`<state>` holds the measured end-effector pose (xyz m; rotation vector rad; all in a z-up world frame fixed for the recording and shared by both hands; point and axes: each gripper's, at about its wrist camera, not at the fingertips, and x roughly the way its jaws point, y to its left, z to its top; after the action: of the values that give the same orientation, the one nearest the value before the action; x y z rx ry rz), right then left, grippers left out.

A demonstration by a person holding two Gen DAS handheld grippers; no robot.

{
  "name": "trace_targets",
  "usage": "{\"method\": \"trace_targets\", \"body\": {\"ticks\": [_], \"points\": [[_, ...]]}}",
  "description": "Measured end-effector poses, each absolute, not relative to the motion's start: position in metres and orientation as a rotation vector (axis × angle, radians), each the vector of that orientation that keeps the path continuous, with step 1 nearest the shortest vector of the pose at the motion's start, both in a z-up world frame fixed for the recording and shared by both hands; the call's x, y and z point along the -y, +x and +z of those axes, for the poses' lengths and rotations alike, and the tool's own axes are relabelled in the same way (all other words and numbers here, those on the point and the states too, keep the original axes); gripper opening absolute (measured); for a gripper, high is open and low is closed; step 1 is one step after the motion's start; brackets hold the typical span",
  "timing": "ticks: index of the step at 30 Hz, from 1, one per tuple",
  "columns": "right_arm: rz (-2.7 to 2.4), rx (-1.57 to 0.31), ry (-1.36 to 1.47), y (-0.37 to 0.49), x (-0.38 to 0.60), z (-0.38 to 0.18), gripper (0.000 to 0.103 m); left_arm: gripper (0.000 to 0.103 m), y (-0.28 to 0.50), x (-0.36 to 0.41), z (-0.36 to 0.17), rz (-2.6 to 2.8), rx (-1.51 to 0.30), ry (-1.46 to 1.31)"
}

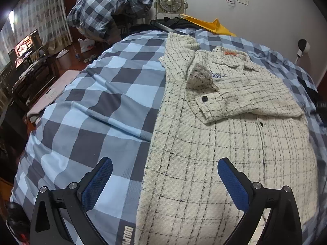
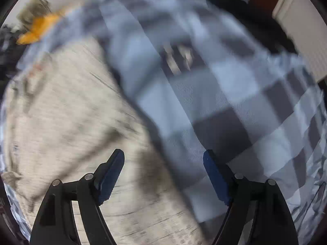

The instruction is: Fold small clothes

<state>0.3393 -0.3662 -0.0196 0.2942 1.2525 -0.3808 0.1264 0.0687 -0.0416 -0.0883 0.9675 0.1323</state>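
Observation:
A cream jacket with a black grid pattern [image 1: 214, 143] lies flat on a blue and grey checked bedspread [image 1: 98, 106]. Both sleeves are folded across its chest, one cuff with a black button [image 1: 205, 98] on top. An orange label [image 1: 230, 53] marks the collar at the far end. My left gripper [image 1: 164, 175] is open and empty, hovering over the jacket's left edge near the hem. My right gripper [image 2: 163, 169] is open and empty above the jacket's right edge [image 2: 67, 122]. The right wrist view is blurred by motion.
A heap of checked bedding [image 1: 110, 6], a box fan [image 1: 170, 1] and a yellow item [image 1: 210, 25] lie beyond the bed's far end. A screen on a low stand [image 1: 24, 49] is at the left. Dark cloth [image 2: 257, 24] lies on the bed's far right.

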Motion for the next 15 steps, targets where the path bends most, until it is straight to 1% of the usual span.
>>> {"method": "trace_targets", "body": {"ticks": [1,3,7,10,13,14,15], "points": [[-0.323,-1.224,0.252,0.345,0.345,-0.006,0.077,0.103,0.127,-0.070,-0.041,0.134,-0.967,-0.094],[-0.176,-1.245,0.167,0.364,0.289,0.007,0.077,0.103,0.127,-0.071,-0.041,0.133,-0.967,-0.101],[0.042,-1.264,0.191,0.388,0.197,-0.004,0.077,0.103,0.126,-0.073,-0.041,0.138,-0.965,-0.099],[0.117,-1.286,0.142,0.403,0.123,-0.039,0.077,0.103,0.126,-0.076,-0.041,0.141,-0.965,-0.110],[0.108,-1.337,0.035,0.406,0.085,-0.091,0.078,0.103,0.126,-0.079,-0.041,0.135,-0.970,-0.129],[0.070,-1.369,-0.051,0.404,0.074,-0.110,0.083,0.103,0.126,-0.079,-0.041,0.130,-0.971,-0.135],[0.051,-1.332,-0.131,0.399,0.068,-0.116,0.085,0.103,0.127,-0.079,-0.040,0.123,-0.972,-0.143]]}}
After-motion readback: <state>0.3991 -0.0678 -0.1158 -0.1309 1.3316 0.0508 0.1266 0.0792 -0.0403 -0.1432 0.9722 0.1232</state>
